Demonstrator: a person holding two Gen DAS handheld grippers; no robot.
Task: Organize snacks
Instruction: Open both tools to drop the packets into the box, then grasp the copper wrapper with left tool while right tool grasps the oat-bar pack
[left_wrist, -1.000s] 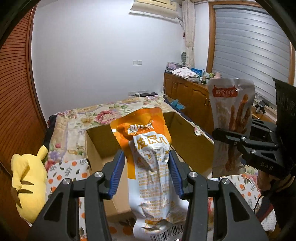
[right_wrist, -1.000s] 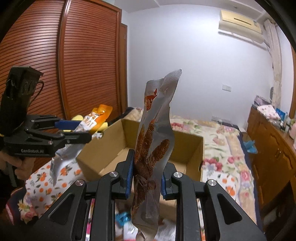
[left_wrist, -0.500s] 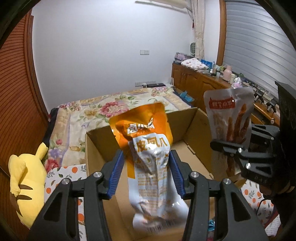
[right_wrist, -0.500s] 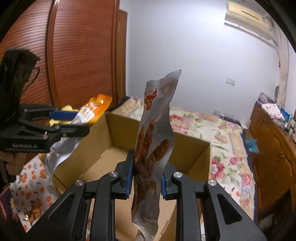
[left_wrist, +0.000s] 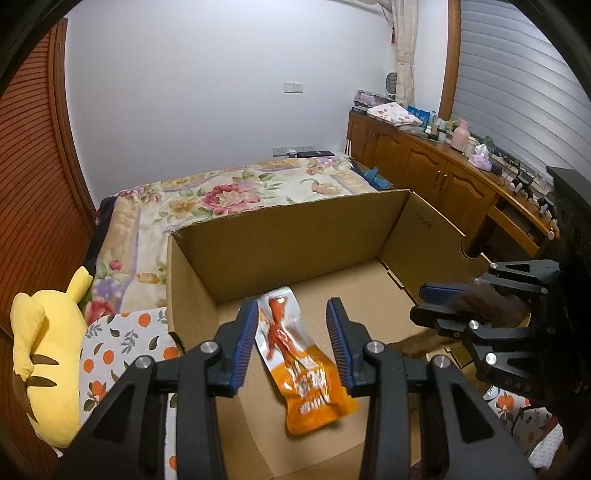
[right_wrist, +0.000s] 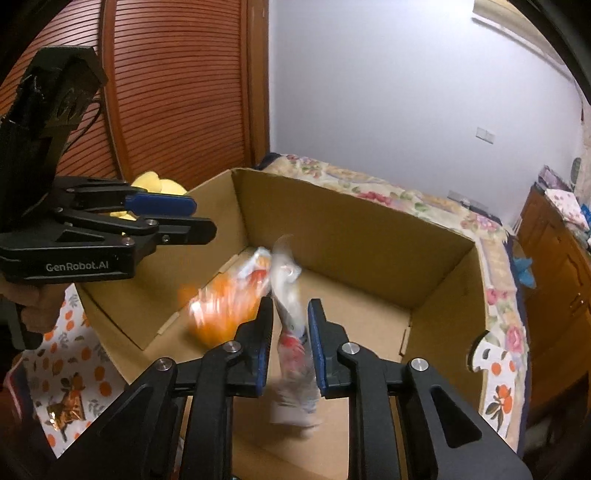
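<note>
An open cardboard box (left_wrist: 295, 236) stands on the bed. My left gripper (left_wrist: 291, 336) is open above the box's near left side; the orange and white snack packet (left_wrist: 299, 365) is below it inside the box, free of the pads. In the right wrist view the same packet (right_wrist: 225, 302) is blurred. My right gripper (right_wrist: 290, 339) is open over the box (right_wrist: 351, 229); the silver snack packet (right_wrist: 291, 343) is blurred between its pads, slipping down. The right gripper also shows in the left wrist view (left_wrist: 465, 310), the left gripper in the right wrist view (right_wrist: 177, 218).
A yellow plush toy (left_wrist: 44, 362) lies left of the box on an orange-print cloth (left_wrist: 110, 354). The floral bedspread (left_wrist: 229, 192) stretches behind. A wooden cabinet (left_wrist: 436, 177) runs along the right wall. A small wrapped snack (right_wrist: 62, 410) lies on the cloth.
Both grippers moved down over the box and opened. The orange packet dropped from the left gripper into the box. The silver packet came loose in the right gripper and is falling.
</note>
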